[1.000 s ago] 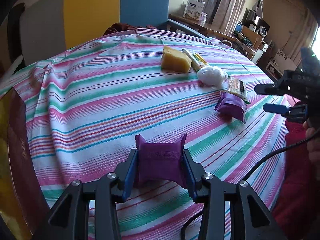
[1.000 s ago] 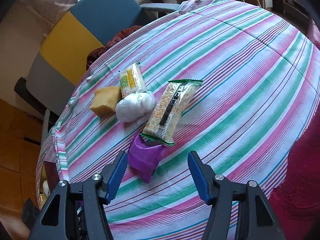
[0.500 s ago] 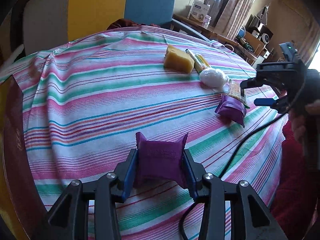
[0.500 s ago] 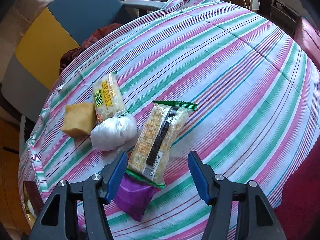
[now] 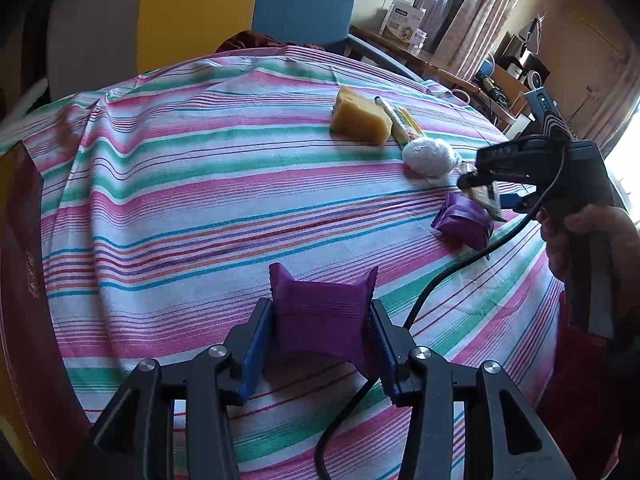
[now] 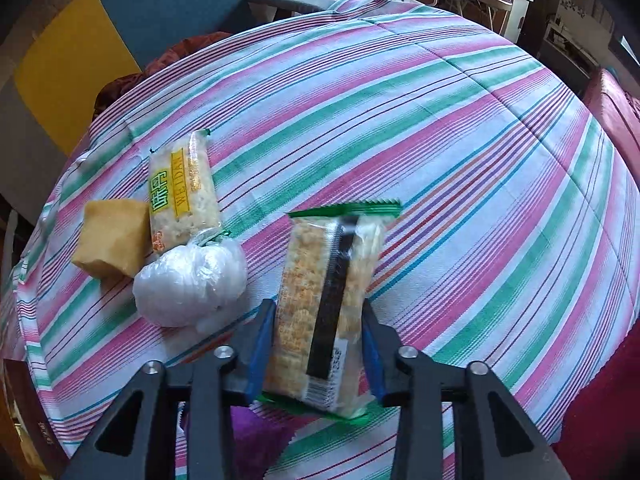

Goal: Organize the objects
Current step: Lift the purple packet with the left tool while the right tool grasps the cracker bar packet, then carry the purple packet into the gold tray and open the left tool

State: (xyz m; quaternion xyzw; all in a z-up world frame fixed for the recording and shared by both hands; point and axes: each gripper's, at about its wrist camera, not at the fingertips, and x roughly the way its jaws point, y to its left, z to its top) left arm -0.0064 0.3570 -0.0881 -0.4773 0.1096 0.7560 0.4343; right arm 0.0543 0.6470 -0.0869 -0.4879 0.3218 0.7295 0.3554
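Left wrist: left tongs (image 5: 320, 340) grip purple packet (image 5: 322, 316) | right tongs (image 6: 318, 344) grip cracker pack (image 6: 328, 300) | striped tablecloth (image 6: 480, 152)

Snacks (image 6: 188, 276) clustered — bare cloth (image 6: 460, 160) beyond

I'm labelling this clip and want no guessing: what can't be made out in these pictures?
- Second purple packet: right wrist view, mostly hidden beneath the right tool and cracker pack.
- Cracker pack label: motion-blurred.
- Dark red box: left wrist view, cut off by the left edge.
- Shelf items: too small.
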